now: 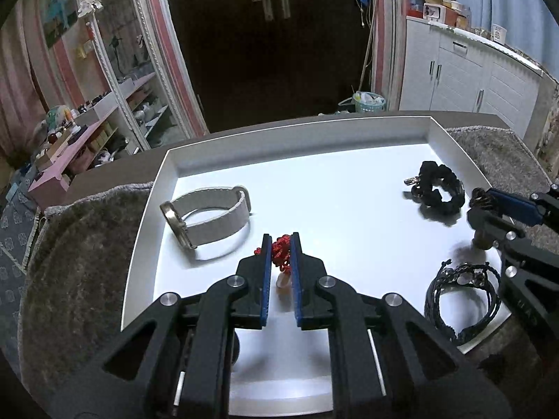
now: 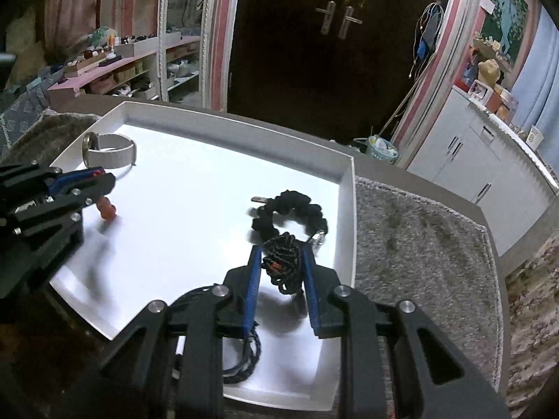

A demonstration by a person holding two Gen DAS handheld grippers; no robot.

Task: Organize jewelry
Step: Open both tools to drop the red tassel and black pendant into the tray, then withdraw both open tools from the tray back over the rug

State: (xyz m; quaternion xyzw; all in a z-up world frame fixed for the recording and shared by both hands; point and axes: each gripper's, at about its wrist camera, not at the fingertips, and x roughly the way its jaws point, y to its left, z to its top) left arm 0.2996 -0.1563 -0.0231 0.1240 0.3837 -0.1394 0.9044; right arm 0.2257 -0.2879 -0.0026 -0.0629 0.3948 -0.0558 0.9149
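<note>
Left-wrist view shows the left gripper (image 1: 281, 244) nearly closed on a red cord bracelet (image 1: 281, 255), whose knotted strand bunches between the blue pads while an orange bead hangs below, just over the white tray (image 1: 349, 132). It hovers near the middle of the tray, toward the near edge, which I take as a piece being carried in to be set down with the rest. The right gripper (image 2: 281, 255) is likewise pinched on a dark braided cord bracelet (image 2: 282, 262), held above the tray's right side. Both pieces are gripped by a bunch of cord, probably because a thin loop gives nothing firmer to catch.

Already lying on the tray: a white-strapped watch (image 1: 206, 216) toward the far left corner, a black ruffled bracelet (image 1: 438, 188) near the right edge, and a coil of black cords (image 1: 461, 300) at the near right corner. The tray rests on a grey rug (image 1: 80, 262).

How much of either held bracelet trails below the pads is hard to say; the fingers cover part of each. The coil is cut off by the right gripper's body in one view and by its own fingers in the other. Blurred shadows smear the tray floor.
</note>
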